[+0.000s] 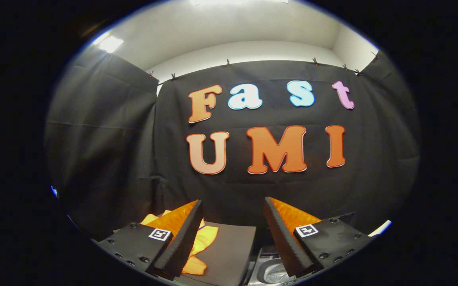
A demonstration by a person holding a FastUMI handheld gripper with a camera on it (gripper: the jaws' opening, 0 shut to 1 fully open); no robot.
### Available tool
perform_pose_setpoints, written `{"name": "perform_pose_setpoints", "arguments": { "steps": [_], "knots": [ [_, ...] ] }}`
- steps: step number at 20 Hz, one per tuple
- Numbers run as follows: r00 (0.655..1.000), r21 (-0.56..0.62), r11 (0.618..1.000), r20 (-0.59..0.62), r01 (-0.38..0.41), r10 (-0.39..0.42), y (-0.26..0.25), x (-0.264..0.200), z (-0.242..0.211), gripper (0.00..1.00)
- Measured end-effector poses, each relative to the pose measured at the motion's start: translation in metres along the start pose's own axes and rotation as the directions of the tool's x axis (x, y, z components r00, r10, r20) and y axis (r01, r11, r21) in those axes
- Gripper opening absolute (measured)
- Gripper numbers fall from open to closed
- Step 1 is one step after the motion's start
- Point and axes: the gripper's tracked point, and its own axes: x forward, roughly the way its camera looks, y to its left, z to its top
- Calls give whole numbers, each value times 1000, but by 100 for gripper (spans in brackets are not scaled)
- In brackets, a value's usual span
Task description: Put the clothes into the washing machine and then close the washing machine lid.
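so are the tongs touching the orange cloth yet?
Apart, as far as the gripper view shows. The tongs are open and raised with nothing between them; the orange cloth lies lower, on the grey surface beyond the left finger, which partly hides it.

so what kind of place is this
Likely a staged recording booth, not a home laundry: black cloth walls clipped up, a dark grey platform with an orange garment, a washing machine opening below the open gripper.
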Motion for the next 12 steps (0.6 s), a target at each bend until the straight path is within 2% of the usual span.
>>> {"name": "perform_pose_setpoints", "arguments": {
  "steps": [6,12],
  "knots": [
    [990,10,992,-64,-126,126,76,43,-24,98],
    [961,71,975,-165,-211,220,145,76,-64,98]
  ]
}}
